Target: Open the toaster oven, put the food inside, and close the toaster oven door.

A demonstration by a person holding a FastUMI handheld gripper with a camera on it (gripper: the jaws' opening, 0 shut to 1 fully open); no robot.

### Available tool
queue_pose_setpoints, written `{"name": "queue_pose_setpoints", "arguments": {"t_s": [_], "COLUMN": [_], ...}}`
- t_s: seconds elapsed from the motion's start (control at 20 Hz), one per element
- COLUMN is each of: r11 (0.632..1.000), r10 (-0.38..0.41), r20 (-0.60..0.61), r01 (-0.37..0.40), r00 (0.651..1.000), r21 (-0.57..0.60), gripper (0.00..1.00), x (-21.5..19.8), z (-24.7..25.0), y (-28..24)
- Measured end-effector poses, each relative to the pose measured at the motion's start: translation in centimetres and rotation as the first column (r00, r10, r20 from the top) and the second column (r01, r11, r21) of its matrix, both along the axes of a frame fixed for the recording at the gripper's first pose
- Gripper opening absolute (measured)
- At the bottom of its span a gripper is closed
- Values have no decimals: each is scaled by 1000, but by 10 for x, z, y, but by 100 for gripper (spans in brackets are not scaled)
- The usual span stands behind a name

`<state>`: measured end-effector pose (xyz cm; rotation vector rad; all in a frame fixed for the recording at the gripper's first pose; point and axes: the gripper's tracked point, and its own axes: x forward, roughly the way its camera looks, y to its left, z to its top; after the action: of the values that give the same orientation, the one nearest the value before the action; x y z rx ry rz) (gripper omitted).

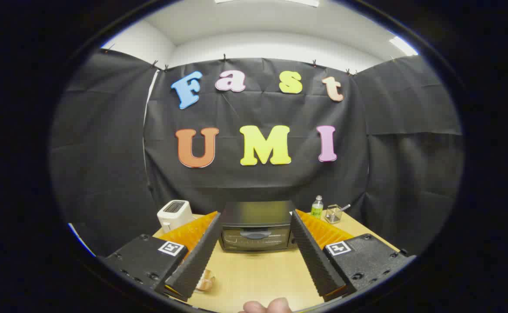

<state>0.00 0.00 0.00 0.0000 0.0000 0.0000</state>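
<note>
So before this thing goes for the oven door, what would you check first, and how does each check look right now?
1. Toaster oven door shut, handle facing the fingers: ok.
2. Gripper open, nothing between the fingers: ok.
3. Bare table from fingers to oven: ok.
4. Food within reach, low beside one finger: cannot tell, mostly hidden.
5. White toaster, bottle and wire holder standing apart from the door: ok.

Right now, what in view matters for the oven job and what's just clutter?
Job:
- toaster oven, door shut, beyond the open fingers
- gripper, holding nothing
- food item on the table beside one finger, type unclear

Clutter:
- white toaster
- green-labelled bottle
- wire holder
- wooden table
</note>
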Motion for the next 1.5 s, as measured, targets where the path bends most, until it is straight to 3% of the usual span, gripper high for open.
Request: {"name": "queue_pose_setpoints", "arguments": {"t_s": [1.05, 1.5], "r11": [1000, 1000], "r10": [-8, -1], "r20": [-24, -120], "r01": [7, 3], "r00": [1000, 993], "r21": [-18, 14], "gripper": [100, 100], "x": [10, 62], "z": [-2, -29], "y": [-8, -17]}}
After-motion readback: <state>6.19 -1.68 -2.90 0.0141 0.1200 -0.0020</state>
